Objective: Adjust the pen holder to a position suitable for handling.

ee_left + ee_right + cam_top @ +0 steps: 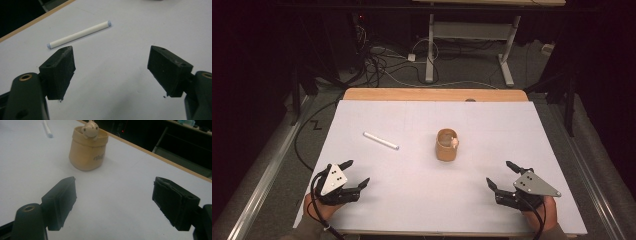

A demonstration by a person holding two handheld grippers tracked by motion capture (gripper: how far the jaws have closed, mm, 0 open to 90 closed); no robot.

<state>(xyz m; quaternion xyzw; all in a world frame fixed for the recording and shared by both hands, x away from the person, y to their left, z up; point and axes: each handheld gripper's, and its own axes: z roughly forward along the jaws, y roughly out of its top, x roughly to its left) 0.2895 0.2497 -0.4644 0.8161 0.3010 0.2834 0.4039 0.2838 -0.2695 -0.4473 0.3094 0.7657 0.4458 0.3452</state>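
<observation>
Lying flat, smooth white cylindrical stick (381,140), squat tan cup (446,146) upright

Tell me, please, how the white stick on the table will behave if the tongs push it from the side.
The white stick looks round and smooth, so it would probably roll across the flat white table. It seems stiff and straight, likely light. Its thinness may make gripping fiddly.

Both hand-held grippers (353,173) (501,175) low (jaws wide apart)

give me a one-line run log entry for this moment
left gripper open, empty | right gripper open, empty | white pen flat on table | tan cup upright
</observation>
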